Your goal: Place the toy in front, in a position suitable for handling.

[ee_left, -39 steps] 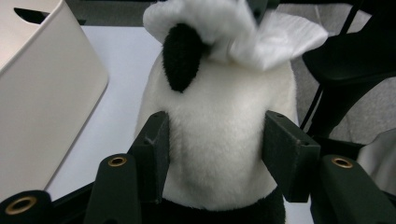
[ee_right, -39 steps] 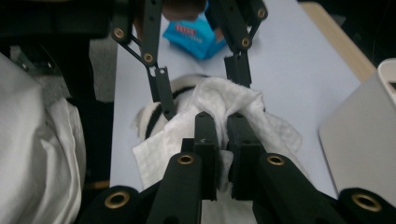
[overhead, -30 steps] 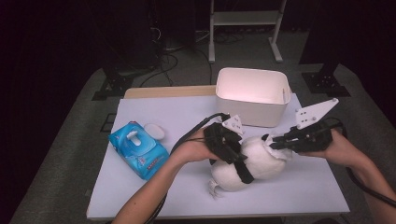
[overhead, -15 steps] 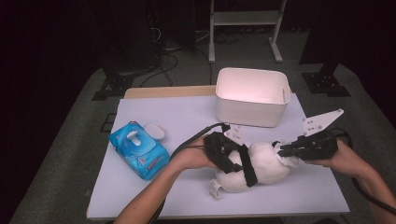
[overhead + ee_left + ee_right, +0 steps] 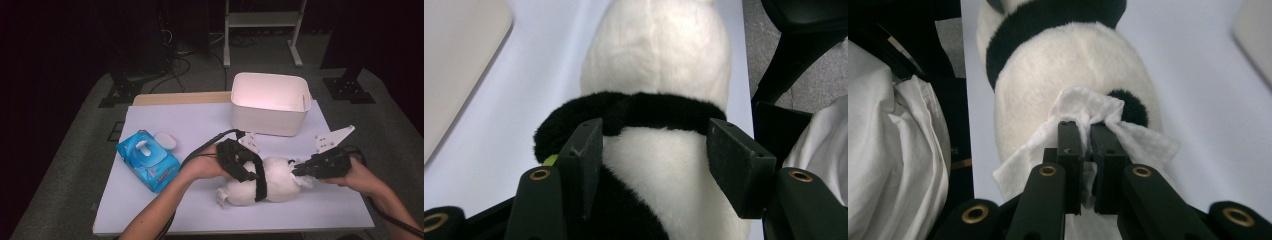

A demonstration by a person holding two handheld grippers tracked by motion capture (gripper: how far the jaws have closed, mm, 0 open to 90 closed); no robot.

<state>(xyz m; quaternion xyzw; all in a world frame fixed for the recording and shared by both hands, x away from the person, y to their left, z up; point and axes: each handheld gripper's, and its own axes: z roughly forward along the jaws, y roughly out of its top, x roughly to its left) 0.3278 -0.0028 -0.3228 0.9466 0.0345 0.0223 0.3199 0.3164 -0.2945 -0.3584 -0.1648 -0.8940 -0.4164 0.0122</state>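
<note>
A white plush panda [image 5: 280,182] with a black band lies on its side on the pale table [image 5: 175,120]. My left gripper [image 5: 245,170] reaches over it from the left. In the left gripper view its jaws press into both flanks of the panda [image 5: 659,50], just below the black band, so the left gripper [image 5: 656,135] is shut on the toy. My right gripper [image 5: 300,172] comes in from the right. It is shut on a crumpled white wipe [image 5: 1088,112] that rests against the panda [image 5: 1073,65] beside a small black patch.
A white plastic bin [image 5: 270,107] stands behind the panda at the back of the table. A blue pack of wipes [image 5: 147,160] lies at the left, with a white lid [image 5: 165,141] beside it. A wooden strip [image 5: 180,98] runs along the back edge.
Both grippers and the panda have come lower, toward the table's front. The right gripper with the wipe has shifted along the panda's right end.
</note>
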